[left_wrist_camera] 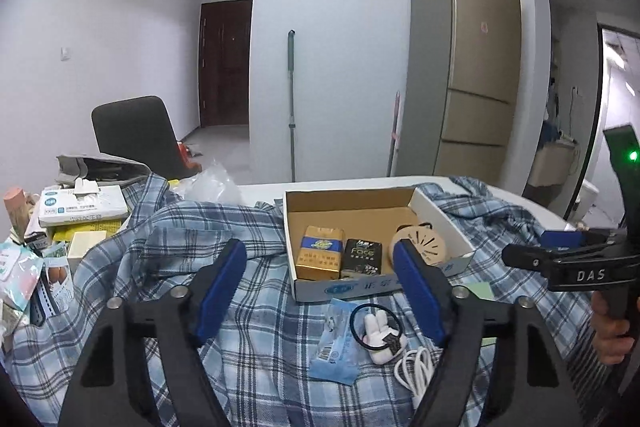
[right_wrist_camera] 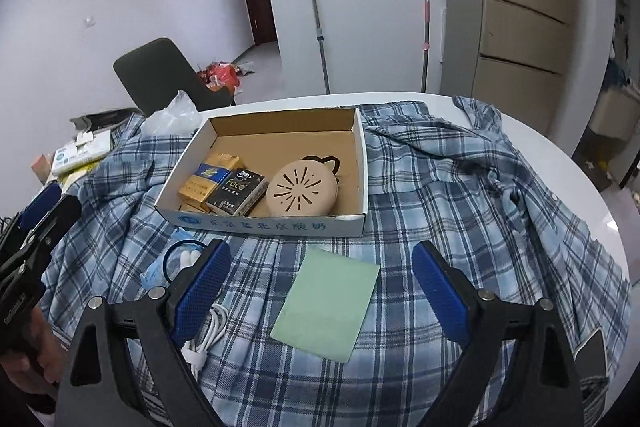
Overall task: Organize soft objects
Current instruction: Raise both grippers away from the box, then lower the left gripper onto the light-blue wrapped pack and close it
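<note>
The right tongs (right_wrist_camera: 320, 291) hang spread above a green cloth (right_wrist_camera: 326, 303) on the plaid shirt (right_wrist_camera: 460, 187).

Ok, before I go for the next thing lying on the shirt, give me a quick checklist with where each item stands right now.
1. Left gripper open with nothing between its pads: ok.
2. Right gripper open with nothing between its pads: ok.
3. Cardboard box has free floor for more: ok, the back half is bare behind the yellow pack, the black tissue pack and the round beige case.
4. Green cloth lies flat and uncovered on the plaid shirt, in front of the right gripper: ok.
5. White cable apart from the bunny hair tie: cannot tell, they lie very close.
6. Shirt flat under the box: not ok, it is rumpled.
</note>
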Demonstrator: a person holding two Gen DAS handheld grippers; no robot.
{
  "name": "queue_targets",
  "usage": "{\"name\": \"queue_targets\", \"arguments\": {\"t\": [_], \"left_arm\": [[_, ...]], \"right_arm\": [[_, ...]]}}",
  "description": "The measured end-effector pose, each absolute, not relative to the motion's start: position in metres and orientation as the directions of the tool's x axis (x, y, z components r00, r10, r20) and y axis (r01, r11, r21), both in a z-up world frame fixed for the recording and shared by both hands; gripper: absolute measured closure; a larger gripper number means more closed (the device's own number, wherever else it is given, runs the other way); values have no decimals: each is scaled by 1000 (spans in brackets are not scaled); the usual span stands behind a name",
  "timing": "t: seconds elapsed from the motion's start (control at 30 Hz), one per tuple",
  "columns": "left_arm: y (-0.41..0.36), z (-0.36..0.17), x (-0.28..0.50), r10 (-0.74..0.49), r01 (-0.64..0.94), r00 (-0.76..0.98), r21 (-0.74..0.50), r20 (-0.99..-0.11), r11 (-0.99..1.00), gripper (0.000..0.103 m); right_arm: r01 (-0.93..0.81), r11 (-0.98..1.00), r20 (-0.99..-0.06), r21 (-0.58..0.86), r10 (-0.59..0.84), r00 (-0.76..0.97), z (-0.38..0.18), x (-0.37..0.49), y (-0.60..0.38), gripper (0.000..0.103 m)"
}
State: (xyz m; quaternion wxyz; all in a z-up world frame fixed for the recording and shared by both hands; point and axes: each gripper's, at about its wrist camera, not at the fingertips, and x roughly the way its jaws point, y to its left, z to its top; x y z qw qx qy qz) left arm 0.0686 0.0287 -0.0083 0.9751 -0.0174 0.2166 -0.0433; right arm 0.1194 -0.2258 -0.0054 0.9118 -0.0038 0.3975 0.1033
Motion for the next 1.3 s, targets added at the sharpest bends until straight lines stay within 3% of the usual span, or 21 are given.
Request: {"name": "queue_targets", "arguments": {"t": [0.2,0.33,0.47,0.67,0.87,1.17,1.3], "left_arm": [[26,-28,75,-83,72,890,-40,-448,997,40],[41,-30,80,-95,53,883,-103,-460,993,41],[44,-36,90,-109,58,848,-113,-519,992,64],[45,-50,105,-144,73,771,-139,-621,988,78],[33,-61,111,-210,155,717,-142,-664,978,95],[5,-80,122,-208,239,634,-68,-745,969,98],[11,-89,132,-247,235,575,-133,-780,963,98]], "right_arm": [[-177,980,-742,90,184,645,-19,128,-230,11],[-183,982,-726,36,151,671,-28,130,-227,15],[-226,973,-716,50,193,671,-32,128,-225,15],[-221,974,-738,52,186,649,-46,134,-228,16],[-219,973,-755,73,198,625,-53,136,-234,16],[-248,966,-760,80,220,612,-55,133,-230,16],[-239,967,-763,91,222,607,-55,135,-234,16]]}}
